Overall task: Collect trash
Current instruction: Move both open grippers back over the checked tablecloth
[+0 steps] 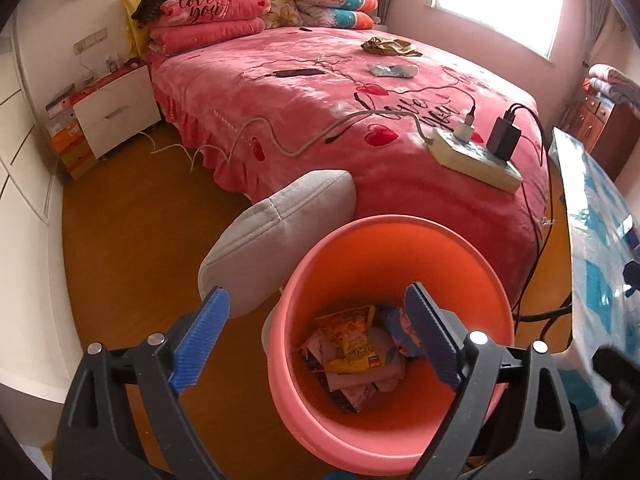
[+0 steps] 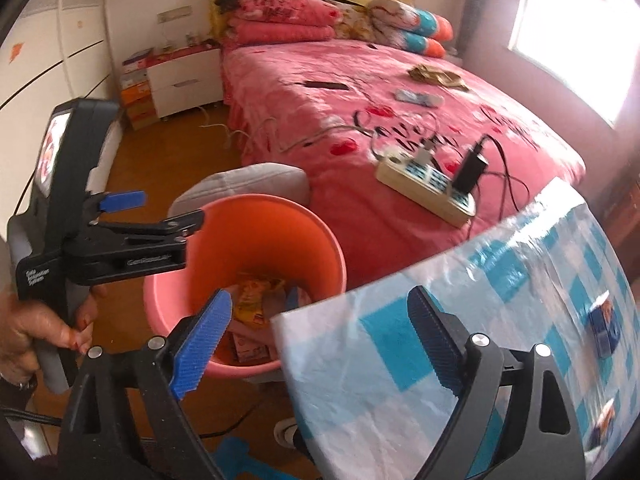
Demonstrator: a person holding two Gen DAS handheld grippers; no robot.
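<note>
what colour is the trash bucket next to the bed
The trash bucket is pink outside, with an orange-looking inside wall. It shows best in the left wrist view.

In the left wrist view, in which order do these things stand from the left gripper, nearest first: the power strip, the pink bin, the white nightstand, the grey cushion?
From the left gripper:
1. Pink bin, directly below the fingers.
2. Grey cushion, just behind the bin, on the left.
3. Power strip, on the bed's near corner, right.
4. White nightstand, far left, beside the bedhead.
</note>
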